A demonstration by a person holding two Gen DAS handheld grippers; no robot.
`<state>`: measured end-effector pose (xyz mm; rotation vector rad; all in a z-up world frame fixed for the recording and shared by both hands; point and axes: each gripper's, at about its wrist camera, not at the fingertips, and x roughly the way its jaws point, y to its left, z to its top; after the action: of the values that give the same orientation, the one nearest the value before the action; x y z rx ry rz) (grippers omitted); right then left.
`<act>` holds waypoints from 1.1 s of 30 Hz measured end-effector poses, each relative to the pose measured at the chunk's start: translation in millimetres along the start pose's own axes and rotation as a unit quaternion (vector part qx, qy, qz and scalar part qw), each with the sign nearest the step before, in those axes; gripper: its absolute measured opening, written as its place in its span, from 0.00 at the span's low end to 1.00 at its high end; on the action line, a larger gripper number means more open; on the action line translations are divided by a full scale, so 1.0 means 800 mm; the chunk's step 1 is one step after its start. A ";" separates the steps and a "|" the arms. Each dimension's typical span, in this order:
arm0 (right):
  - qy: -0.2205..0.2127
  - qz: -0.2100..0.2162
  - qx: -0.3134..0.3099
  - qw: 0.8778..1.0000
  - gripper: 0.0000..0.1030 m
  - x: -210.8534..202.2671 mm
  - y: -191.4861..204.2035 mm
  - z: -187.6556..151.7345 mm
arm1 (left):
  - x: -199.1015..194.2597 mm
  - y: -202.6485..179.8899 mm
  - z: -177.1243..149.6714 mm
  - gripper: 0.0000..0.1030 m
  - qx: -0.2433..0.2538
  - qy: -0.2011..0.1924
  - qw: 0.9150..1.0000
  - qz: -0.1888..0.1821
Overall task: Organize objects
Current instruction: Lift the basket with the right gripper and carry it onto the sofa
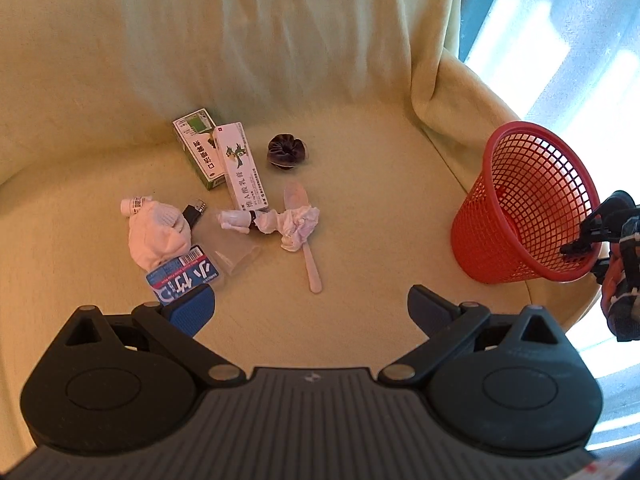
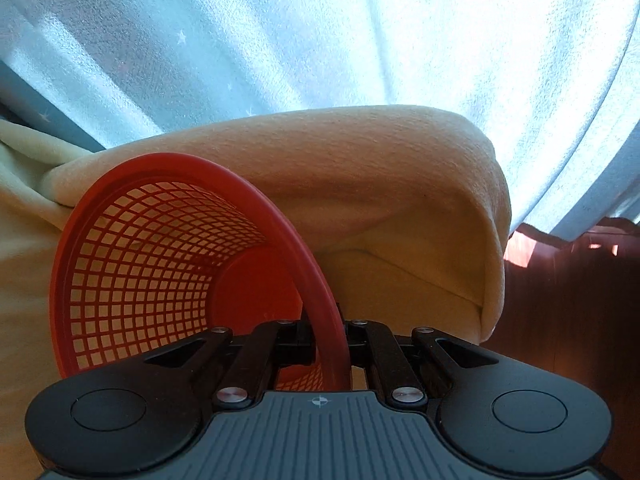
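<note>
The red mesh basket (image 1: pixel 524 204) is parked on the right side of the cushion, tilted, w/ its rim pinched by the right gripper (image 2: pixel 326 340), jaws closed down on the rim. In the left wrist view that gripper (image 1: pixel 580 246) is seen hooked on the basket's near-right edge.

The rest of the stuff is scattered well apart from the basket, mid-left on the yellow sofa cover (image 1: pixel 360 280): a green box (image 1: pixel 199 148) w/ a white tube box (image 1: pixel 241 165) lying against it, a dark scrunchie (image 1: pixel 285 151) just beside those. Closer in, a crumpled tissue (image 1: pixel 298 226) is lying over a plastic spoon (image 1: pixel 306 236), next to a small bottle (image 1: pixel 236 219). A white sock (image 1: pixel 160 232), a black lighter-ish thing (image 1: pixel 195 210) and a blue packet (image 1: pixel 184 278) are further left.

The left gripper (image 1: pixel 310 314) is held above the cushion, jaws wide apart, nothing btwn them; its left finger is near the blue packet. A curtain (image 2: pixel 320 40) is seen behind.
</note>
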<state>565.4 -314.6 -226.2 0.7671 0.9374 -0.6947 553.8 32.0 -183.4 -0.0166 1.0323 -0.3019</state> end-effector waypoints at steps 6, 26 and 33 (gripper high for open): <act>-0.025 0.014 -0.057 0.998 0.03 -0.005 0.008 -0.028 | 0.013 0.023 0.003 0.98 -0.008 -0.006 1.000 0.004; -0.077 0.222 -0.015 0.972 0.03 0.044 -0.086 -0.155 | 0.105 0.004 -0.009 0.90 0.111 -0.111 0.977 -0.142; -0.114 0.302 -0.030 0.946 0.05 0.076 -0.107 -0.175 | 0.121 -0.013 -0.034 0.58 0.173 -0.180 0.959 -0.134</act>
<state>462.0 -258.3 -356.0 0.8431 0.4667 -0.2054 574.2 0.6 -277.8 0.1022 0.6034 -0.6984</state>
